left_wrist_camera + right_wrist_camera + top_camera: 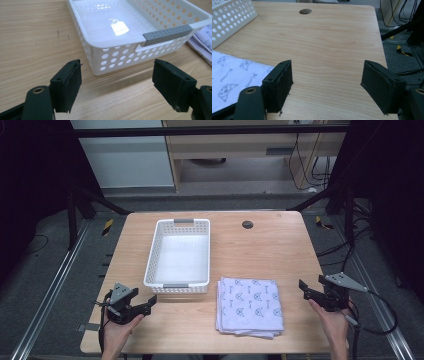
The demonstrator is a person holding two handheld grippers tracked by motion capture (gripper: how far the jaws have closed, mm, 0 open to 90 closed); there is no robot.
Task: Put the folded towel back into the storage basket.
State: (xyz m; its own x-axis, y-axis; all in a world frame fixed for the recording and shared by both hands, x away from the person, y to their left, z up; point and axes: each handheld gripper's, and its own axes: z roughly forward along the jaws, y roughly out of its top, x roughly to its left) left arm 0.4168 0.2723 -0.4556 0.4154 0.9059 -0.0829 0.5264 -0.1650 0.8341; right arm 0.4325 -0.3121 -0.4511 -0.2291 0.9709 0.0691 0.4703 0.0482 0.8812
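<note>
Hovering low at the near table (295,245) edge, left gripper (142,306) and right gripper (309,291), jaws spread wide, holding nothing. Between them, folded printed cloth (250,306), flat, untouched. Farther back, white basket (152,260), just beside the cloth's far-left corner.

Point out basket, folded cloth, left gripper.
basket (152,256), high view, left wall.
folded cloth (250,305), high view, top middle.
left gripper (142,303), high view, between the open jaws.
</note>
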